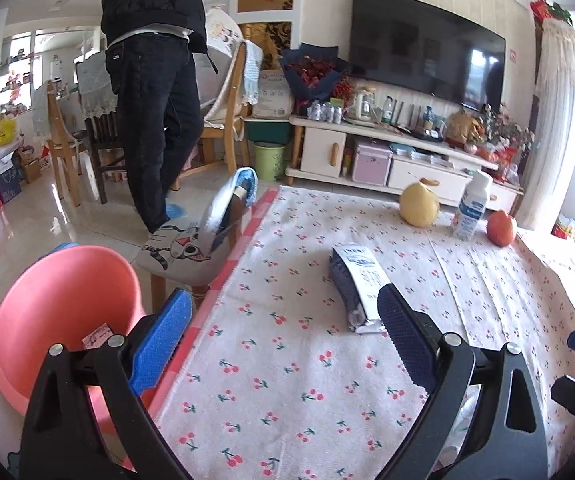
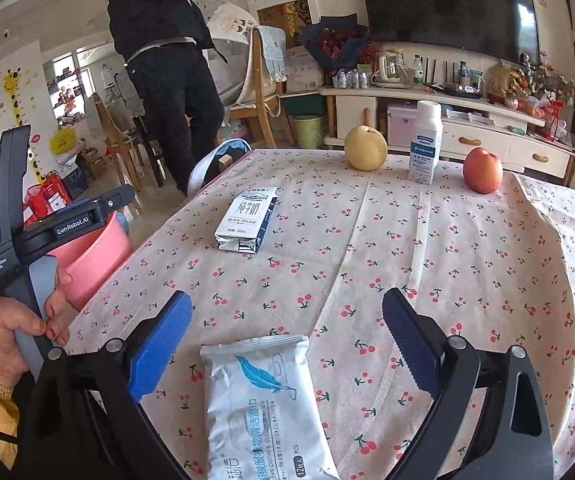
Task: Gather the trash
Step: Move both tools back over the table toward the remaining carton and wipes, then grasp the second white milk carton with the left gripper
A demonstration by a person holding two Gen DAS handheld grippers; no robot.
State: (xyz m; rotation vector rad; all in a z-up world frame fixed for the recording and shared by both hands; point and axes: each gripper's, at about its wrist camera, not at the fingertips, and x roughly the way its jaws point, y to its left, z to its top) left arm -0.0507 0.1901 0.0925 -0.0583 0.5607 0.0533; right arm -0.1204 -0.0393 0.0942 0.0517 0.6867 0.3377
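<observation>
A flattened milk carton (image 1: 357, 286) lies on the cherry-print tablecloth (image 1: 279, 380), just ahead of my left gripper (image 1: 283, 340), which is open and holds nothing. A pink bin (image 1: 63, 312) stands off the table's left edge with a small pink scrap (image 1: 97, 336) inside. In the right wrist view, a white wet-wipes pack (image 2: 263, 408) lies flat between the spread fingers of my open right gripper (image 2: 285, 344). Neither pad touches it. The milk carton (image 2: 249, 220) is farther ahead, and the pink bin (image 2: 91, 256) sits at the left behind the hand-held left gripper body (image 2: 47, 232).
A pear (image 2: 365, 148), a white bottle (image 2: 425, 144) and an apple (image 2: 482, 170) stand along the table's far edge. A chair with a cat cushion (image 1: 175, 252) is by the left edge. A person in black (image 1: 155, 100) stands beyond it. A TV cabinet (image 1: 367, 152) is behind.
</observation>
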